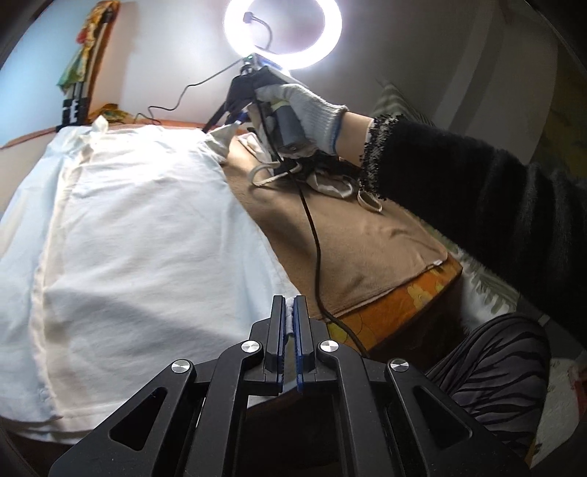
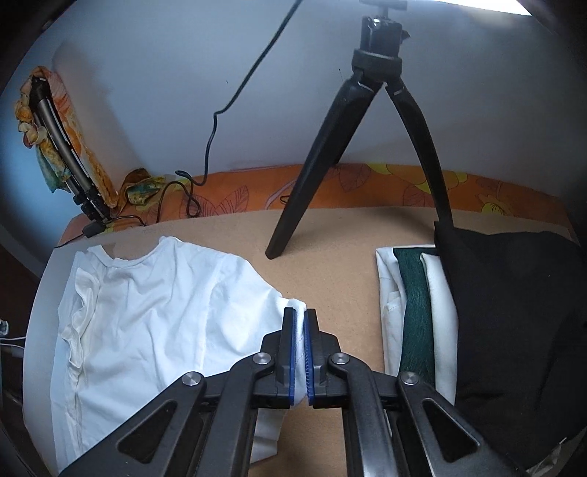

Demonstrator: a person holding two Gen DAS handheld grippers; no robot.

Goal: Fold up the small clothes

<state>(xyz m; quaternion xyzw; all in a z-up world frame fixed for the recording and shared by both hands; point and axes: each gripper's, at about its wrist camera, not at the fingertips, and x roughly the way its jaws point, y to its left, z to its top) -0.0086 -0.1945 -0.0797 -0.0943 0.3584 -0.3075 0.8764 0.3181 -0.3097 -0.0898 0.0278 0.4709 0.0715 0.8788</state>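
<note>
A white T-shirt (image 1: pixel 139 227) lies spread on a tan cloth-covered table (image 1: pixel 352 242). My left gripper (image 1: pixel 290 312) is shut on the shirt's near right hem corner. In the right wrist view the same white T-shirt (image 2: pixel 154 323) lies at the left with its collar toward the wall, and my right gripper (image 2: pixel 300 323) is shut on its right sleeve edge. In the left wrist view the right gripper (image 1: pixel 234 121) shows at the far end of the shirt, held by a gloved hand (image 1: pixel 308 106), pinching the fabric there.
A black tripod (image 2: pixel 367 121) stands on the tan table (image 2: pixel 330 257) near the wall. A stack of folded clothes, white, dark green and black (image 2: pixel 477 323), sits at the right. A lit ring light (image 1: pixel 282 33) hangs above. Black cables (image 1: pixel 312 235) cross the table.
</note>
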